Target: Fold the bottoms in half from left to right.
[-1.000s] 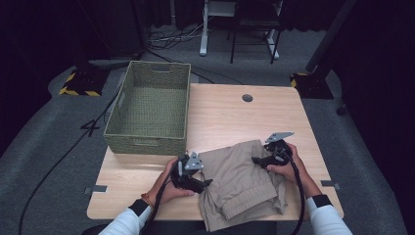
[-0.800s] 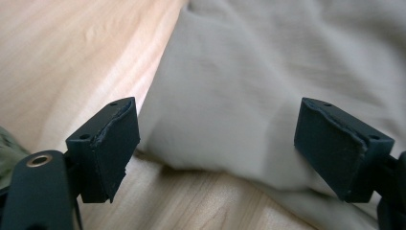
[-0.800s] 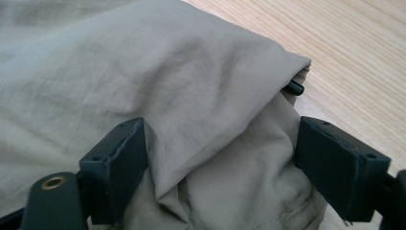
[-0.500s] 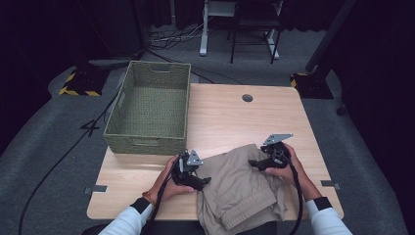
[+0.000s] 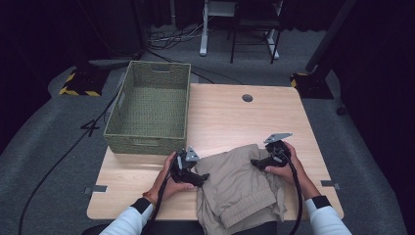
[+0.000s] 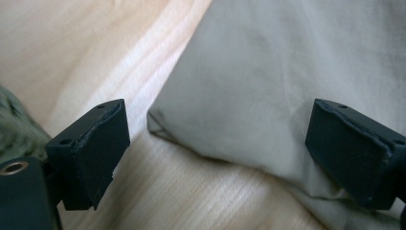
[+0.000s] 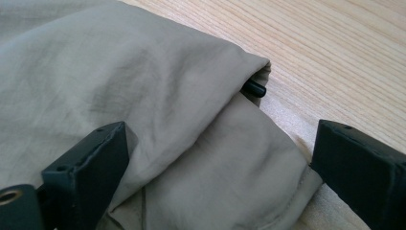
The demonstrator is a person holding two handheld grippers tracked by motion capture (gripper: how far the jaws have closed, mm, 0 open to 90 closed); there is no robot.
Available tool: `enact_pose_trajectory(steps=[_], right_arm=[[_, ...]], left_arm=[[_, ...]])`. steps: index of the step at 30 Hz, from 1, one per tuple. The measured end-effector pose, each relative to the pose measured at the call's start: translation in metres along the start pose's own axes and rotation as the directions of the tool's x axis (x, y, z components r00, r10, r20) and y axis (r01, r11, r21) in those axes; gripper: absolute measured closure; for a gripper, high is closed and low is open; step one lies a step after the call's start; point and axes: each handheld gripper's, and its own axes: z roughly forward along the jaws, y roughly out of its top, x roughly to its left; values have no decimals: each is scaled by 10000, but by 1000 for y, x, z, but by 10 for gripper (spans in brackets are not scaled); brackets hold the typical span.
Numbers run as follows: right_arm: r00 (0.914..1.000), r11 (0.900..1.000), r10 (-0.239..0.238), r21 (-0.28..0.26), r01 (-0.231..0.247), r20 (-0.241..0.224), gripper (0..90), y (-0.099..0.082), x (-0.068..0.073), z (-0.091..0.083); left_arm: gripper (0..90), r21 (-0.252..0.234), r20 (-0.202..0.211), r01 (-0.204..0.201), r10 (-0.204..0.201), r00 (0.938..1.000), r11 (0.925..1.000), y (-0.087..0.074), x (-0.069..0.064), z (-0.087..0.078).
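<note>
A folded khaki garment (image 5: 240, 191) with a ribbed cuff lies at the table's near edge. My left gripper (image 5: 203, 177) sits at its left edge and my right gripper (image 5: 254, 162) at its upper right corner. Both pairs of jaws have just been opening. In the left gripper view the gripper (image 6: 218, 120) stands wide, with a corner of the garment (image 6: 268, 76) between the jaws and not pinched. In the right gripper view the gripper (image 7: 220, 134) also stands wide over the garment's folded edge (image 7: 158, 105), where a black cord tip (image 7: 253, 89) pokes out.
A green woven basket (image 5: 147, 143) stands on the far left of the wooden table (image 5: 230, 117), just beyond my left hand. A round cable hole (image 5: 247, 98) sits near the table's far edge. Chair and desk legs stand on the floor behind.
The folded garment has settled slightly flatter between the two grippers. Both hands have stayed almost where they were.
</note>
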Motion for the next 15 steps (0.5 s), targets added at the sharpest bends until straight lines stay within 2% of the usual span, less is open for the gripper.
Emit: enact_pose_trajectory(steps=[2,3,5,7,9,10,12,14,15], right_arm=[[9996,9997,-225,-50,225,-181,112,0,2,-1],[9991,9995,-303,-56,302,-290,130,1,4,-1],[9983,9990,-437,-79,434,-391,162,2,6,-1],[9964,9982,-598,-22,598,-603,270,3,9,-3],[9935,9972,-748,-117,740,-860,382,4,12,-4],[9926,9970,-772,-134,763,-941,431,5,13,-5],[9904,9966,-828,-130,819,-1107,506,5,15,-5],[9895,9975,-693,-196,673,-1268,583,5,13,-5],[9887,9977,-669,-217,645,-1344,629,5,12,-6]], left_arm=[[37,91,-50,-21,21,10000,10000,2,-1,2],[23,186,-73,-192,194,9998,9996,2,-1,3],[16,213,-56,-176,177,9998,9996,3,-3,3],[35,224,66,-298,296,9995,9993,4,-4,2],[141,228,308,-555,548,9980,9982,6,-6,0],[186,310,288,-572,563,9980,9979,7,-8,0],[242,263,426,-695,683,9968,9972,8,-9,-1],[356,182,454,-710,701,9965,9973,9,-8,-1],[425,113,595,-698,691,9958,9975,9,-8,-1]])
